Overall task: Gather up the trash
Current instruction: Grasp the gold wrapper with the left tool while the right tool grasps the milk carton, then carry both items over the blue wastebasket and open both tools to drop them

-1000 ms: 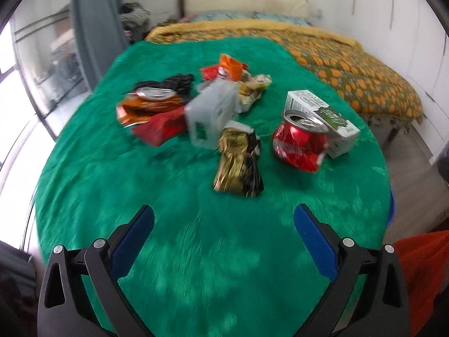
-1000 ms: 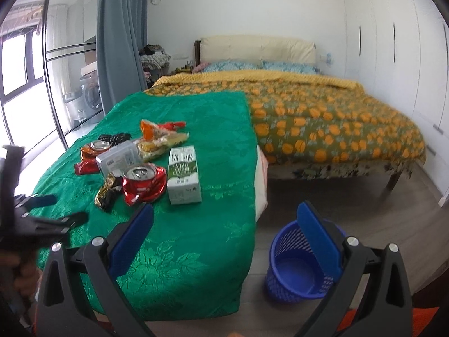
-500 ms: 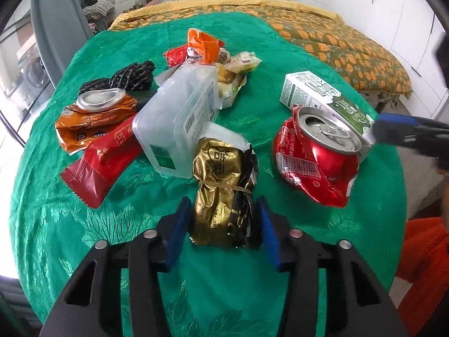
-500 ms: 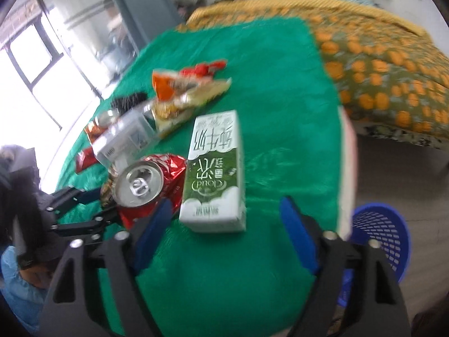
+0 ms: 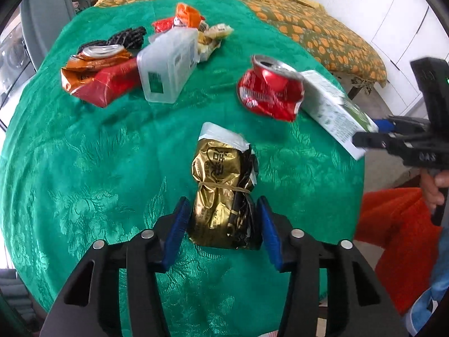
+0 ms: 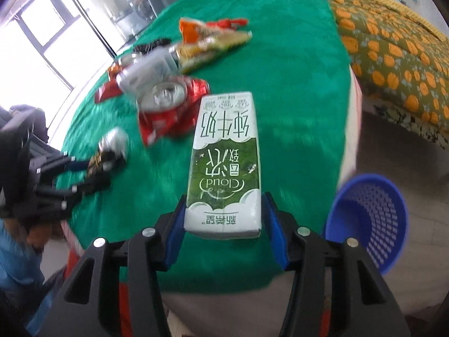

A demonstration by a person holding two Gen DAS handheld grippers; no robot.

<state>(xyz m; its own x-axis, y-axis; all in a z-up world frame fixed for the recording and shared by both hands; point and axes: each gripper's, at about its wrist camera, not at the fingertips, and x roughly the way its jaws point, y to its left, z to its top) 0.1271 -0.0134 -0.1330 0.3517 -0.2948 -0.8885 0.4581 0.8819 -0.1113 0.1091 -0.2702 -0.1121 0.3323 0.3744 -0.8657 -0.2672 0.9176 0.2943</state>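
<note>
My left gripper (image 5: 223, 226) is shut on a crumpled gold and black wrapper (image 5: 221, 193), held just above the green cloth (image 5: 92, 151). My right gripper (image 6: 224, 219) is shut on the near end of a green and white milk carton (image 6: 224, 163), tilted up off the cloth. In the left wrist view the carton (image 5: 331, 109) sticks out of the right gripper's fingers (image 5: 373, 140). A crushed red can (image 5: 270, 92) lies beside the carton. A blue mesh bin (image 6: 370, 213) stands on the floor at the right.
A clear plastic box (image 5: 168, 64), red and orange wrappers (image 5: 98, 78), a black item (image 5: 126, 38) and snack bags (image 5: 193, 19) lie at the far left of the cloth. A bed with an orange-patterned cover (image 6: 393, 42) is behind.
Both grippers closed in and shut, the left on the gold wrapper, the right on the milk carton. The wrapper and carton have come away from the pile; the can has shifted.
</note>
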